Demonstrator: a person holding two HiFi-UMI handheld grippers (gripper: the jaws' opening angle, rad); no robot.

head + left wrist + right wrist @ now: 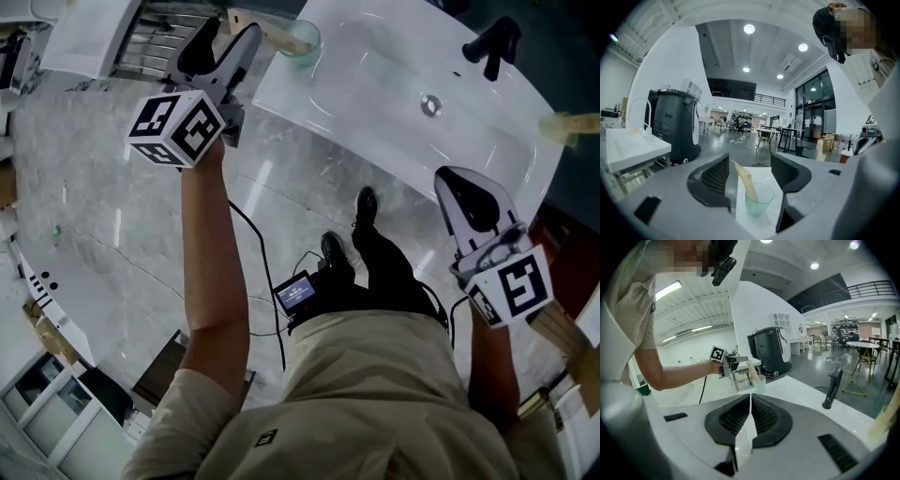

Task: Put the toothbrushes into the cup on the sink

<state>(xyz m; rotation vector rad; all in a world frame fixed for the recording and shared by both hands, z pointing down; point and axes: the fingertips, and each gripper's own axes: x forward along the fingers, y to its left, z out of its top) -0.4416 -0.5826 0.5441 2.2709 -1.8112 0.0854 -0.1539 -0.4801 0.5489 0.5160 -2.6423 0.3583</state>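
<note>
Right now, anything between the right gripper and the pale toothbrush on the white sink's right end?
Nothing visible: only bare white sink lies between right gripper and pale toothbrush; black tap stands further back.

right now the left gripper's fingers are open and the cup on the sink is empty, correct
Not quite. The cup on the sink is not empty: a toothbrush stands tilted in it, as the left gripper view shows. The rest holds: the left gripper has its fingers open.
</note>
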